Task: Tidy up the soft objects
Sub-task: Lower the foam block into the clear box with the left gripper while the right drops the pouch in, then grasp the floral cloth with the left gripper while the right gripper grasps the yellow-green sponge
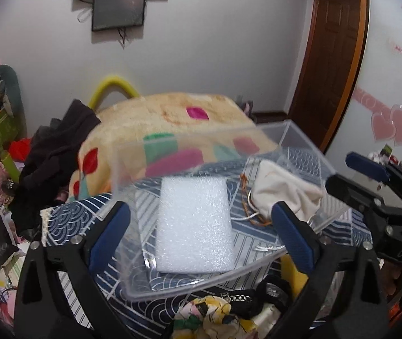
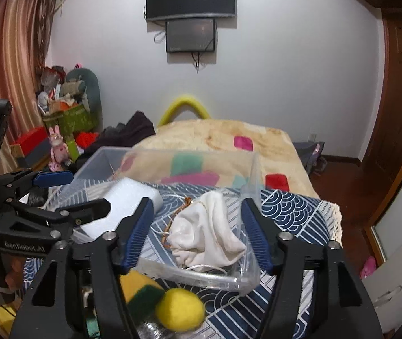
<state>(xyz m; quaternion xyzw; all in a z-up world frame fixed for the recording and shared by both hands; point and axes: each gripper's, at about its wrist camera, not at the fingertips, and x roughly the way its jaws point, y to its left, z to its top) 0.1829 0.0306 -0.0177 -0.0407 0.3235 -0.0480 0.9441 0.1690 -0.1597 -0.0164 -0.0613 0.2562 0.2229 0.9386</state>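
Observation:
A clear plastic box point(image 1: 195, 282) stands on the blue patterned cloth point(image 1: 68, 217). A white foam block point(image 1: 195, 226) and a cream drawstring pouch point(image 1: 285, 192) lie in it. My left gripper point(image 1: 201, 226) is open, its jaws on either side of the foam block above the box. My right gripper point(image 2: 198, 234) is open over the pouch point(image 2: 209, 231) at the box's near corner point(image 2: 229, 279). It also shows at the right in the left wrist view point(image 1: 350, 172). A yellow felt ball point(image 2: 179, 309) and a yellow-green sponge point(image 2: 140, 289) lie in front of the box.
A floral fabric item point(image 1: 212, 319) and a black piece with a chain point(image 1: 237, 299) lie at the cloth's near edge. A beige patterned blanket point(image 2: 215, 138) covers the bed behind. Dark clothes point(image 1: 56, 152) and clutter point(image 2: 62, 107) are at the left. A wooden door point(image 1: 331, 56) is at the right.

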